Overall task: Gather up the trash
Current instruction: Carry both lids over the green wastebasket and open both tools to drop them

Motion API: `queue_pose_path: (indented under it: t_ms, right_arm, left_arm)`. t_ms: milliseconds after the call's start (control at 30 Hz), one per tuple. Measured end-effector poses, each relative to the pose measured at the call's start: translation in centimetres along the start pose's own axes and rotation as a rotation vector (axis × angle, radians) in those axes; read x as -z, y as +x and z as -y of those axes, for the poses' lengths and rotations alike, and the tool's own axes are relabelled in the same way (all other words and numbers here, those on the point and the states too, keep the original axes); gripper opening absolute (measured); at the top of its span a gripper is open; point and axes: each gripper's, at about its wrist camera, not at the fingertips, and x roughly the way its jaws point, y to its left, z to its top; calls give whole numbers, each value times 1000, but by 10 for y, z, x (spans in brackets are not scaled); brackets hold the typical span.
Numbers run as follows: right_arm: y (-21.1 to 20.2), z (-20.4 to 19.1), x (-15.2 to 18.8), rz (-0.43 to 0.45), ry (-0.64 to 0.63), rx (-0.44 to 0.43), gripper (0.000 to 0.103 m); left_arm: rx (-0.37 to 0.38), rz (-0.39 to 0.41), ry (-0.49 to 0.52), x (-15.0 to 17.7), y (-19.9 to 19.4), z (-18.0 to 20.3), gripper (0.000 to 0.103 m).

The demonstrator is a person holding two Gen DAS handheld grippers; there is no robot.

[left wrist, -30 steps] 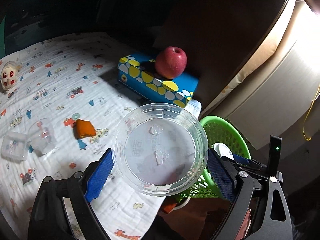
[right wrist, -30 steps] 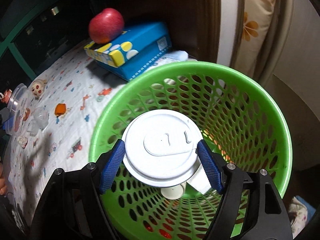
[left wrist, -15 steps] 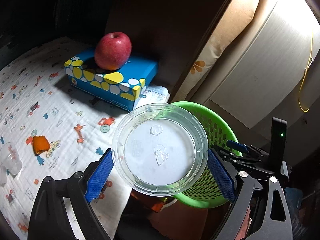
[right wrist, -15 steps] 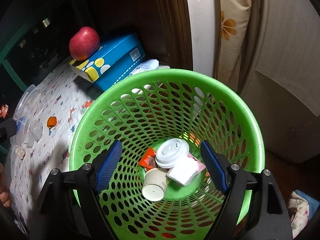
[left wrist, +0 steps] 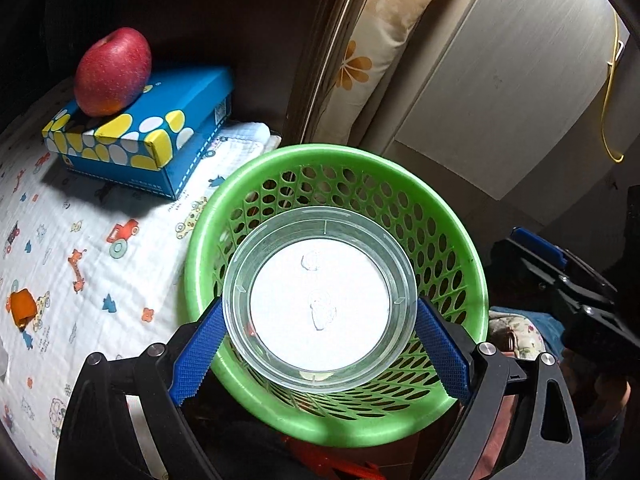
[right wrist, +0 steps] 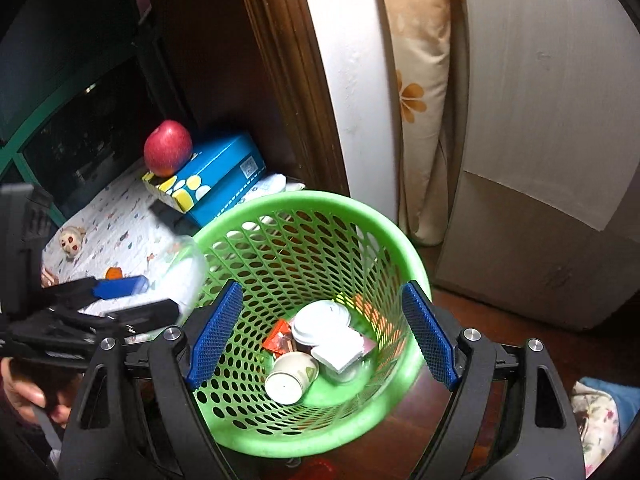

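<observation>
clear plastic, round and shallow, the takeaway lid (left wrist: pixel 320 308) sits pinched at its rim between the blue pads of the left gripper (left wrist: pixel 320 344), hanging above the mouth of the green perforated plastic basket (left wrist: pixel 404 176), toward its 7 o'clock side. the right gripper (right wrist: pixel 320 332) is spread with nothing between its pads, poised over the same basket (right wrist: pixel 320 200). the risk, as a judgement: the lid is wide and light, so if let go while off-centre it may catch the near rim, tip and slide out onto the printed white cloth (left wrist: pixel 100 264) or the floor; the two grippers also crowd one opening and could knock each other. only the right wrist view shows what lies in the basket: a white cup lid (right wrist: pixel 320 318), a paper cup (right wrist: pixel 290 378) on its side at 7 o'clock of it, and an orange wrapper (right wrist: pixel 280 338). the left wrist view hides these behind the clear lid, but shows an orange scrap (left wrist: pixel 22 306) left on the cloth at 9 o'clock, and a red apple (left wrist: pixel 114 72) on a blue spotted tissue box (left wrist: pixel 160 136).
</observation>
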Motion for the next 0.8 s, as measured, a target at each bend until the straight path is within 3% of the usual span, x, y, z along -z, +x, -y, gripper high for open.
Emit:
queue_pose_path:
  t_ms: [233, 400, 633, 800]
  right_arm:
    - [-2, 9, 5, -5, 32, -20, 81]
    - [-3, 9, 6, -7, 42, -30, 81]
    - [-6, -11, 4, 5, 13, -71, 81]
    - [-4, -35, 1, 2, -31, -118, 81]
  left_arm:
    - [-9, -56, 17, 4, 23, 8, 92]
    - [-5, -49, -5, 3, 23, 3, 94]
    - [-41, 25, -29, 7, -12, -15, 94]
    - [-106, 84, -68, 19, -44, -42, 94]
